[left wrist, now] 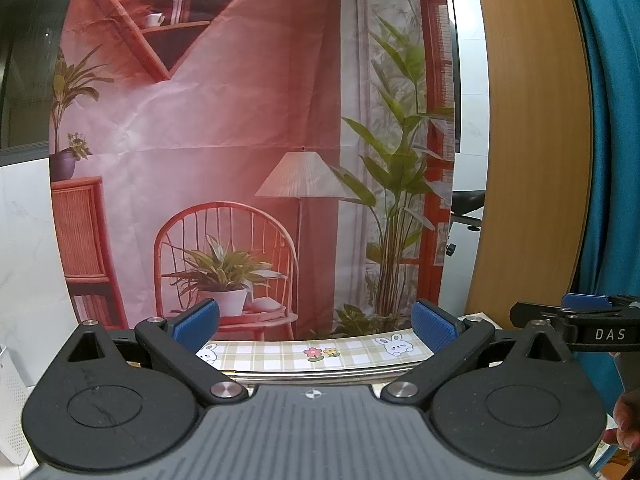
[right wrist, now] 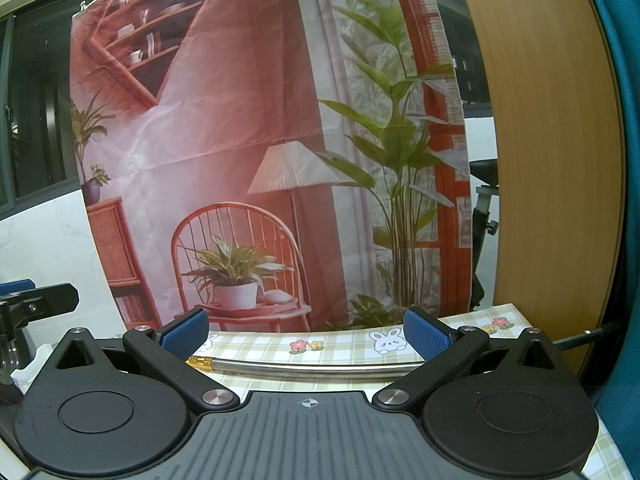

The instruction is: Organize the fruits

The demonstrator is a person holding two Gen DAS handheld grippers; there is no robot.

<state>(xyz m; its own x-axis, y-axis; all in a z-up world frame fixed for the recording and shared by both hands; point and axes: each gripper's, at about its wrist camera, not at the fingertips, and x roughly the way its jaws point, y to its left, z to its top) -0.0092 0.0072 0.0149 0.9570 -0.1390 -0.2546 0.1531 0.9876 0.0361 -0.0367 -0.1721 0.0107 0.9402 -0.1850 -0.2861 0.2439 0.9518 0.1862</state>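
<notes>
Fruits are nowhere to be seen from either wrist camera, and that absence is what the coming move turns on. Both claws are held level and aimed at the printed backdrop (left wrist: 248, 128) of a red chair and potted plants hanging behind the desk (right wrist: 344, 344), so only the far strip of its checked, rabbit-patterned cloth shows beyond the fingers. Whatever fruit there is must lie below or nearer than this line of sight; I cannot tell on which side, nor which hand is closer to it.

The left claw (left wrist: 316, 326) stands with its blue pads spread wide and nothing between them. The right claw (right wrist: 306, 330) is likewise spread and empty. They are side by side at much the same height: the tip of the right one shows at the right edge of the left view, and the left one shows at the left edge of the right view.

A metal tube (right wrist: 304, 366) with a brass-coloured end lies crosswise on the cloth just ahead of the right claw, its long axis running left to right; it looks like no part of the task.

My judgement is that sorting has not begun, and the next move calls for tilting both claws downward to bring the desk top into view.
</notes>
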